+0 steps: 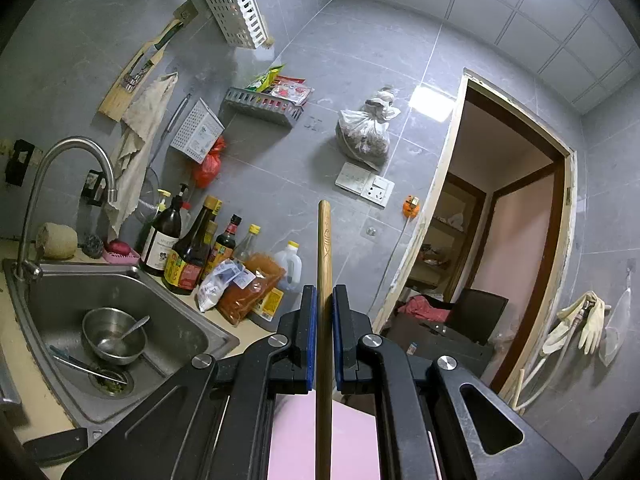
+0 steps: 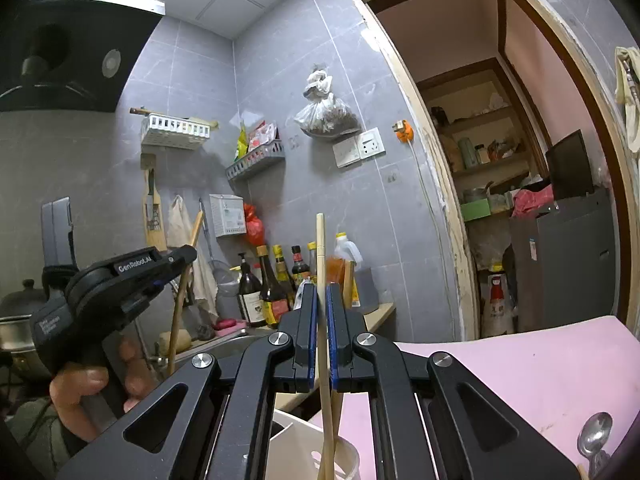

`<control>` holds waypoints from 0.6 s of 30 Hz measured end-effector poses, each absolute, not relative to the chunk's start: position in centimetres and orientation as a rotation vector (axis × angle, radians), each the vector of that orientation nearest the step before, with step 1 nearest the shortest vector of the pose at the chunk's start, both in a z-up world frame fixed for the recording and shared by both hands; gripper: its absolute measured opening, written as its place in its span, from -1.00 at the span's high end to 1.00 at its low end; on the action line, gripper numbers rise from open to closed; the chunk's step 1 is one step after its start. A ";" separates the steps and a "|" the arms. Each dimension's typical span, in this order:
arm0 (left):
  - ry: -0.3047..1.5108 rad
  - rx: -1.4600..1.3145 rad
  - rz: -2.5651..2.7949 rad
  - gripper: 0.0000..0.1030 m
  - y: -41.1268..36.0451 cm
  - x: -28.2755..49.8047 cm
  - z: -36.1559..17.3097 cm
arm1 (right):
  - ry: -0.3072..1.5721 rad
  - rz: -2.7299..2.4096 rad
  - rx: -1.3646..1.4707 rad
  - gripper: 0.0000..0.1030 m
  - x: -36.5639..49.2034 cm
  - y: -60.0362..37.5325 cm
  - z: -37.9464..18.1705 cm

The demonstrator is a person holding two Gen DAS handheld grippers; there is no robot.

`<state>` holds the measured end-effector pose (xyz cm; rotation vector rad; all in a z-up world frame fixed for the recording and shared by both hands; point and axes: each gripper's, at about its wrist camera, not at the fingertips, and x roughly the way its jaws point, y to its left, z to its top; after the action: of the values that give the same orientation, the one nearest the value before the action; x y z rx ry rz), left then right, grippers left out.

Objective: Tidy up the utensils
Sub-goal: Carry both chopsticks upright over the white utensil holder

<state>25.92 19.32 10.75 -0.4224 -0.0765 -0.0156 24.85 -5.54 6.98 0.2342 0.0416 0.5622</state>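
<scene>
In the left wrist view my left gripper is shut on a brown wooden chopstick that stands upright between the blue pads. The right wrist view shows my right gripper shut on a paler chopstick, whose lower end reaches down into a white utensil cup. A second chopstick leans in that cup behind the right finger. The left gripper also appears at the left of this view, held by a hand, with its chopstick slanting down.
A pink mat holds a metal spoon at the lower right. A steel sink contains a bowl with a spoon. Sauce bottles crowd the counter. White baskets hang on the tiled wall. A doorway opens at the right.
</scene>
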 end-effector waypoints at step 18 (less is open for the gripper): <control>0.088 -0.268 -0.035 0.90 16.4 23.2 6.9 | 0.103 0.568 0.212 0.94 23.9 -5.7 6.2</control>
<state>23.21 16.39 6.92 -0.2684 0.0878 -0.0347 23.95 -5.67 6.24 0.2116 0.1034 0.5680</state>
